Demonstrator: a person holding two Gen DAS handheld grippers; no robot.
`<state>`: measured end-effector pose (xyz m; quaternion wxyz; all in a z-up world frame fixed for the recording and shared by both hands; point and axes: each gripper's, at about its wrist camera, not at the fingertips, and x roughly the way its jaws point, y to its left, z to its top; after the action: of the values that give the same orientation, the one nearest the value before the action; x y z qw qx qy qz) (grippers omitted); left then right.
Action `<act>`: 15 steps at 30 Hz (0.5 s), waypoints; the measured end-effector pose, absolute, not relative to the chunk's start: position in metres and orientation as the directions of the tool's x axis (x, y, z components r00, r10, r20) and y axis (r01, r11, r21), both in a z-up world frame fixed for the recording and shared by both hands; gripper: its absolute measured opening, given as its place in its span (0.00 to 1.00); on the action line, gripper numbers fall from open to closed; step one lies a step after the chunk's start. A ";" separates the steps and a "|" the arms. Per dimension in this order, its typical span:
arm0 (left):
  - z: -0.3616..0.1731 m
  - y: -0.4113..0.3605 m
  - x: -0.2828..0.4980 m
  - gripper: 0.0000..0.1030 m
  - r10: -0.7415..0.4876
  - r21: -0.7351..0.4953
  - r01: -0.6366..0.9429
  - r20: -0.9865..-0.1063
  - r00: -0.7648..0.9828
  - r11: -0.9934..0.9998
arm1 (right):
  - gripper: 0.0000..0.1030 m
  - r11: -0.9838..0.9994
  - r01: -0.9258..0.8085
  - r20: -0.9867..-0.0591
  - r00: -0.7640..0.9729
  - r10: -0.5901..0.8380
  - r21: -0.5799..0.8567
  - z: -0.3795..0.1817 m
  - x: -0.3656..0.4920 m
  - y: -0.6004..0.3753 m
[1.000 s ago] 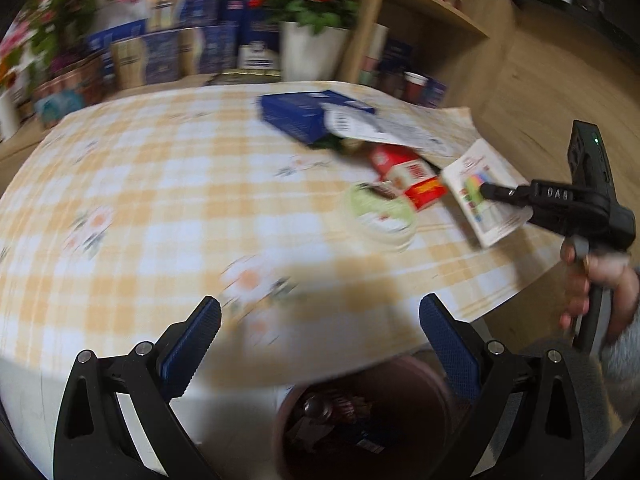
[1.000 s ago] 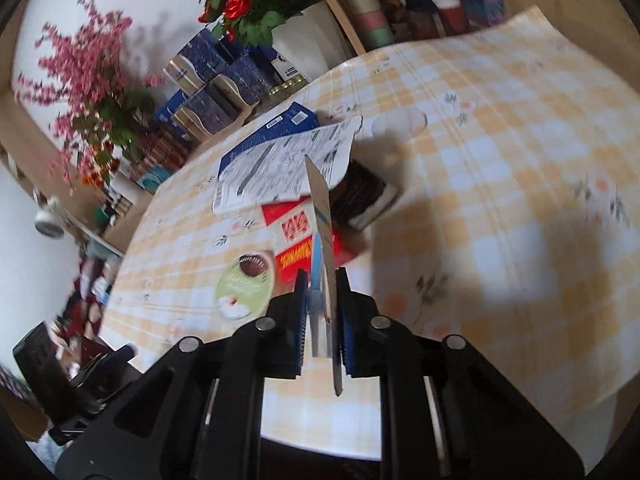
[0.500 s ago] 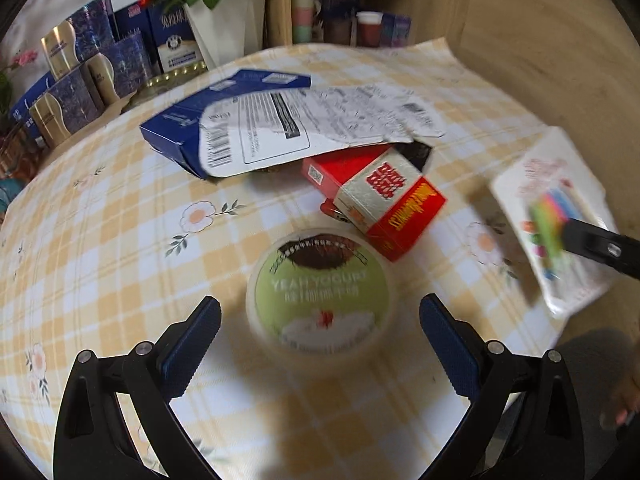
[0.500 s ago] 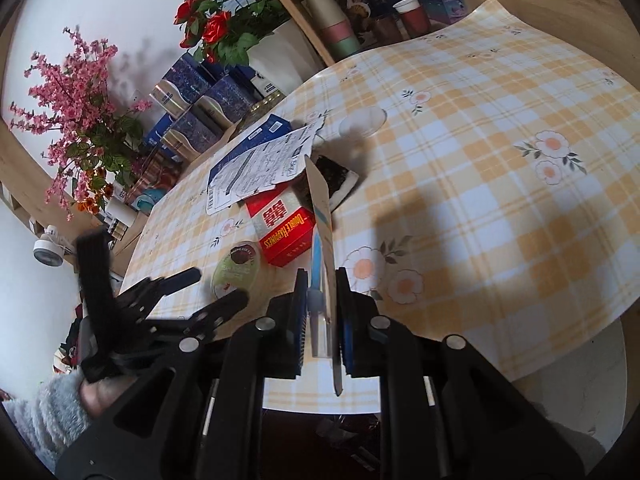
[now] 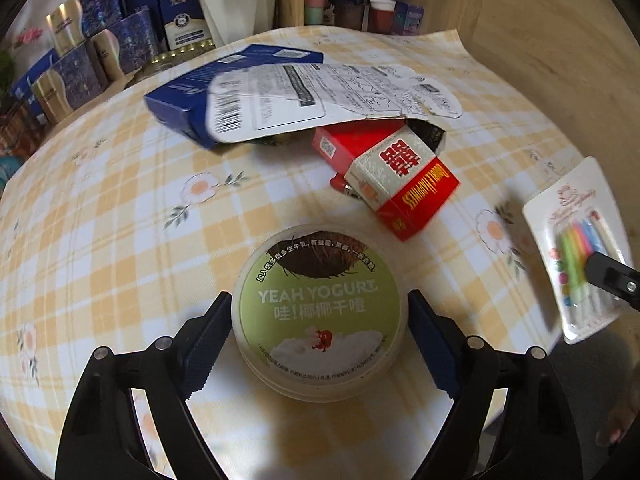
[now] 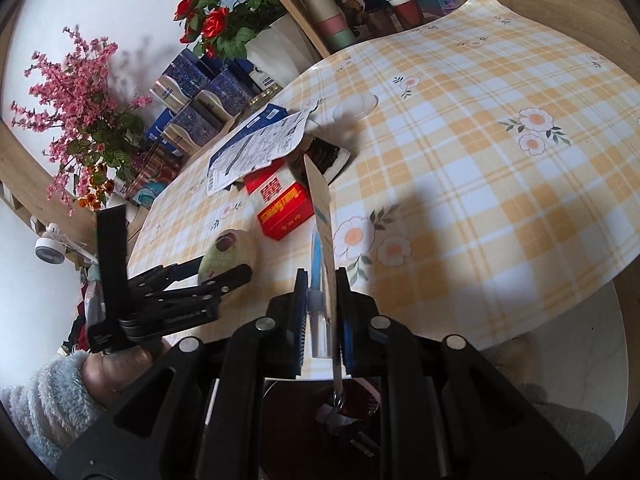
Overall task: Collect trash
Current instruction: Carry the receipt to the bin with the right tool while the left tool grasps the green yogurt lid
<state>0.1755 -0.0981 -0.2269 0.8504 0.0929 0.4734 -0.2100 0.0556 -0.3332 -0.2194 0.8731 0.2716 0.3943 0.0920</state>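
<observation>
While the left hand-held gripper (image 5: 320,334) sits low over the near edge of the bench (image 5: 100,240), its two blue pads stand on either side of the yogurt tub (image 5: 320,316), the left pad just beside the tub wall and the right pad at the rim; contact cannot be confirmed, and the jaws are spread as wide as the tub, not clenched. Said tub rests upright on the yellow checked cloth, green lid up, close to the bench edge. Just beyond it lies a red and white cigarette carton (image 5: 400,184), tilted, with a second red pack (image 5: 348,142) partly under it. Farther back, a torn printed cardboard sheet (image 5: 320,96) lies over a blue box (image 5: 208,92) and covers the top of the red pack. At the right edge of the left wrist view, the candle card (image 5: 572,248) is held off the bench edge. The right hand-held gripper (image 6: 322,316) is clamped on that card (image 6: 320,216), which stands edge-on and upright between its pads. Below this gripper a dark red bin (image 6: 320,420) with scraps inside is partly visible. At the far side stand blue gift boxes (image 5: 100,40), a white flower pot (image 5: 236,0) and stacked cups (image 6: 328,12) on a shelf.
</observation>
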 end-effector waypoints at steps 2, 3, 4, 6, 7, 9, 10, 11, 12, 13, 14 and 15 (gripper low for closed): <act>-0.218 -0.089 0.160 0.82 -0.288 -0.052 0.452 -0.833 0.472 0.890 | 0.17 0.839 0.042 -0.639 0.669 0.380 0.543 -0.218 0.051 -0.329; -0.214 -0.086 0.152 0.82 -0.297 -0.057 0.455 -0.828 0.476 0.889 | 0.17 0.841 0.034 -0.639 0.667 0.383 0.540 -0.217 0.048 -0.326; -0.209 -0.079 0.143 0.82 -0.309 -0.067 0.457 -0.822 0.479 0.887 | 0.17 0.842 0.028 -0.639 0.665 0.386 0.538 -0.216 0.046 -0.324; -0.199 -0.068 0.124 0.82 -0.332 -0.087 0.460 -0.810 0.484 0.884 | 0.17 0.851 0.005 -0.640 0.662 0.391 0.525 -0.213 0.040 -0.317; -0.195 -0.062 0.114 0.82 -0.341 -0.095 0.460 -0.803 0.489 0.883 | 0.17 0.855 -0.007 -0.639 0.662 0.393 0.519 -0.211 0.037 -0.313; -0.186 -0.047 0.091 0.82 -0.365 -0.116 0.459 -0.784 0.502 0.881 | 0.17 0.865 -0.041 -0.635 0.662 0.399 0.501 -0.208 0.028 -0.305; -0.182 -0.040 0.079 0.82 -0.375 -0.126 0.456 -0.774 0.511 0.881 | 0.17 0.870 -0.063 -0.634 0.659 0.405 0.490 -0.206 0.023 -0.299; -0.178 -0.030 0.064 0.82 -0.385 -0.134 0.451 -0.758 0.527 0.882 | 0.17 0.874 -0.079 -0.635 0.656 0.408 0.480 -0.206 0.019 -0.294; -0.176 -0.025 0.053 0.82 -0.389 -0.136 0.449 -0.748 0.538 0.883 | 0.17 0.879 -0.097 -0.638 0.651 0.411 0.468 -0.205 0.015 -0.289; -0.175 -0.019 0.043 0.82 -0.392 -0.137 0.448 -0.741 0.545 0.883 | 0.17 0.885 -0.119 -0.641 0.647 0.414 0.451 -0.204 0.010 -0.283; -0.174 -0.013 0.033 0.82 -0.394 -0.137 0.448 -0.735 0.552 0.883 | 0.17 0.894 -0.154 -0.645 0.642 0.414 0.421 -0.204 0.004 -0.273; -0.175 -0.005 0.022 0.82 -0.393 -0.136 0.445 -0.731 0.557 0.885 | 0.17 0.898 -0.181 -0.649 0.636 0.418 0.401 -0.204 0.000 -0.266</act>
<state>0.0223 -0.0052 -0.1752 0.8818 0.0324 0.4060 -0.2377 0.0004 -0.2662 -0.2041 0.8917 0.1510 0.3923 0.1678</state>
